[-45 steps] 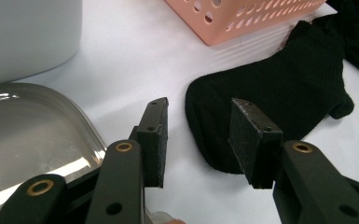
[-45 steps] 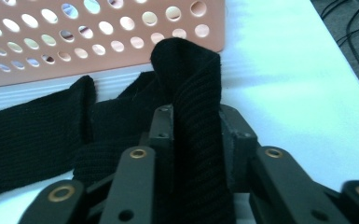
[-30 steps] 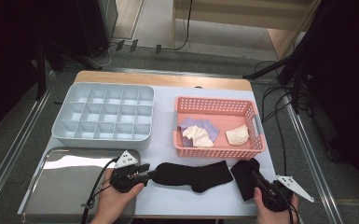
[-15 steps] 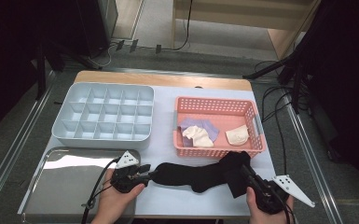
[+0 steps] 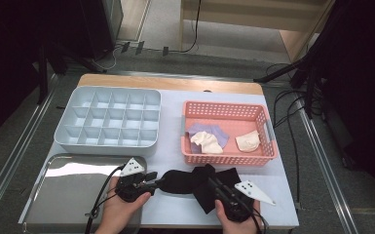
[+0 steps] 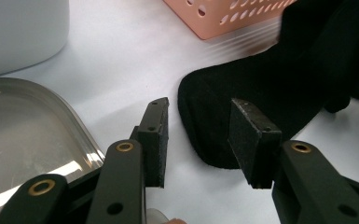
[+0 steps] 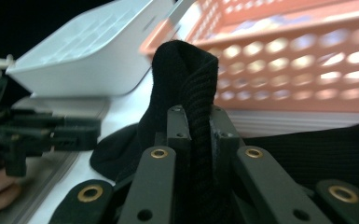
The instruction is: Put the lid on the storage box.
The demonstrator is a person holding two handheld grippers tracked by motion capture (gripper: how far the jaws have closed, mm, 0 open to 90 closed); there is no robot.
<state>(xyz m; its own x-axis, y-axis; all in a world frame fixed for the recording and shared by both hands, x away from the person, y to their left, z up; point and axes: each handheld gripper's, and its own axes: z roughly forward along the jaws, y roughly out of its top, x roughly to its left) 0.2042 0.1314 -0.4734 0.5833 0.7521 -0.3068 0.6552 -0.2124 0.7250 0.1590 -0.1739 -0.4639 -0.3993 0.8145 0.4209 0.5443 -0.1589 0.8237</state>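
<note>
We see right gripper (image 7: pixel 196 116) clamped on ribbed cuff of black knit sock (image 7: pixel 186 79), fold standing up between pads. Sock's rounded toe lies between pads of left gripper (image 6: pixel 198 135), jaws part open, not pressing. Pink perforated plastic basket (image 5: pixel 226 111) just beyond both grippers; shiny metal tray (image 5: pixel 63 195) beside left gripper.

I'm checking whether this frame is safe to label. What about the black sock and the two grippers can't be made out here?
- High view: the right gripper hides where the black sock is pinched.
- Left gripper view: the frame edge cuts off the sock's far part; the pink basket is blurred.
- Right gripper view: the raised fold hides the sock behind it; the left gripper is dark and cut off by the edge.
</note>
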